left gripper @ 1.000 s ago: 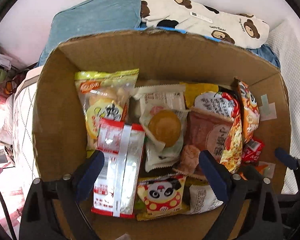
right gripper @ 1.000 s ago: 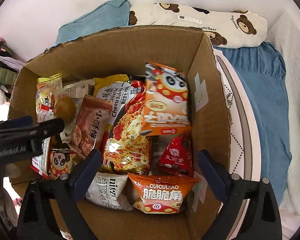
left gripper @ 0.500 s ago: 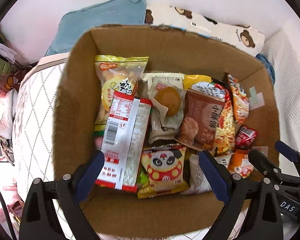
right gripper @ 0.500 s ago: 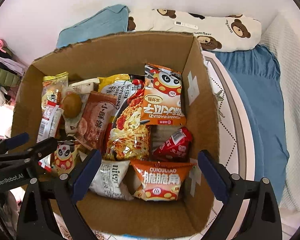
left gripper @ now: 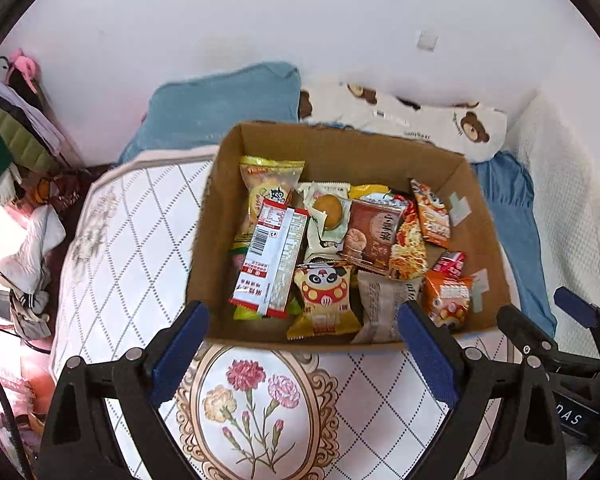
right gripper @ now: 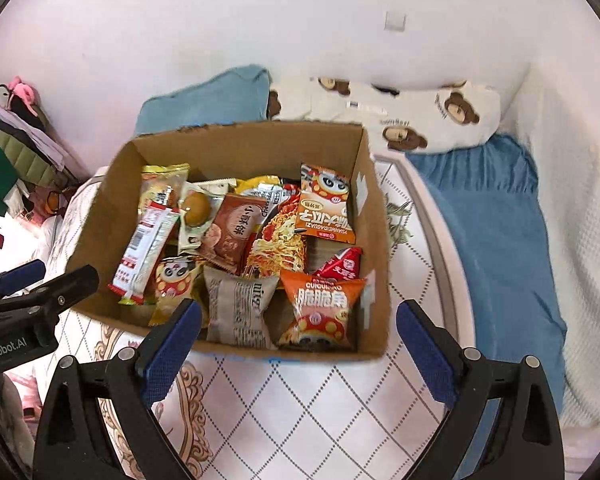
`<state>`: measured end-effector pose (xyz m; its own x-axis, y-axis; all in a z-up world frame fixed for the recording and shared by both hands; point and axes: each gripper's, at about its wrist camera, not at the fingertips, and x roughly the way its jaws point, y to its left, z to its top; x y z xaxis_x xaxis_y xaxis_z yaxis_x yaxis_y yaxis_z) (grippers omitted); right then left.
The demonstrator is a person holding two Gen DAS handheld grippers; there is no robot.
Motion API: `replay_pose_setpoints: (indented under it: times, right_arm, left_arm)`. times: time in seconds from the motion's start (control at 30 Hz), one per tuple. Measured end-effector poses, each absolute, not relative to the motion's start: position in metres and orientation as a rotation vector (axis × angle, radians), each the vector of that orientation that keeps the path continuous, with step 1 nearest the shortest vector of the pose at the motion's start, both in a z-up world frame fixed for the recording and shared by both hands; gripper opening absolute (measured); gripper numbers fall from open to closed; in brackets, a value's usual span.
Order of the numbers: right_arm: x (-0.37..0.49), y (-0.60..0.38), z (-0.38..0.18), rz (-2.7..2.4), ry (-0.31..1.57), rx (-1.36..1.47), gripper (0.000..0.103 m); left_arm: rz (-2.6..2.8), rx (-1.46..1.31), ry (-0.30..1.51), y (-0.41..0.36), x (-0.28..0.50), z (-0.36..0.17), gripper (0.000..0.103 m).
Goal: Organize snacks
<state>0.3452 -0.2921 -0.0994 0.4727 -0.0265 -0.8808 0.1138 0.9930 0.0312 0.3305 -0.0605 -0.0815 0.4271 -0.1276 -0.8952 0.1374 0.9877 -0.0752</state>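
Snacks in crinkly foil and plastic packets (left gripper: 268,256) fill the open brown cardboard box (left gripper: 476,216) on the quilted bed. They look light, soft and slippery, best pinched at a crimped edge. Left gripper (left gripper: 304,354) and right gripper (right gripper: 298,350) both gape empty, short of the box.

box (left gripper: 484,216): on the bed cover (left gripper: 112,248), in front of the pillows
pillows: blue pillow (left gripper: 220,112) left, bear pillow (left gripper: 412,120) right, both behind the box against the wall (left gripper: 220,20)
in box, left: long packet (left gripper: 272,256) lying over a bun bag (left gripper: 268,184)
in box, middle: cake pack (left gripper: 328,216), noodle pack (right gripper: 276,240) right of it
in box, near wall: panda pack (left gripper: 324,300), paper pack (right gripper: 238,308), horn-chip pack (right gripper: 320,308)
right of box: blanket (right gripper: 496,240)
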Motion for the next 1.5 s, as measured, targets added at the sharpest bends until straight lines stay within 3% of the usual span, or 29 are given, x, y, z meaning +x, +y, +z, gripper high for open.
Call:
replay_pose_setpoints:
  times: [0.33,0.9,1.37,1.5]
  right_arm:
    - [0.265,-0.283,-0.038,-0.097,0.908,0.063,0.100]
    - [0.136,-0.274,0.021,-0.106,0.753,0.056,0.101]
    - [0.098,-0.270,0.049,-0.103,0.706,0.052,0.102]
    - [0.106,-0.271,0.045,-0.105,0.710,0.052,0.103]
  left_arm:
    - [-0.154,0.019,0.966,-0.053,0.258,-0.035,0.097]
    - [-0.134,0.027,0.832,-0.037,0.154,0.009,0.097]
    - [-0.124,0.009,0.787,-0.026,0.132,0.017,0.097]
    - [-0.119,0.015,0.791,-0.025,0.140,0.012,0.102]
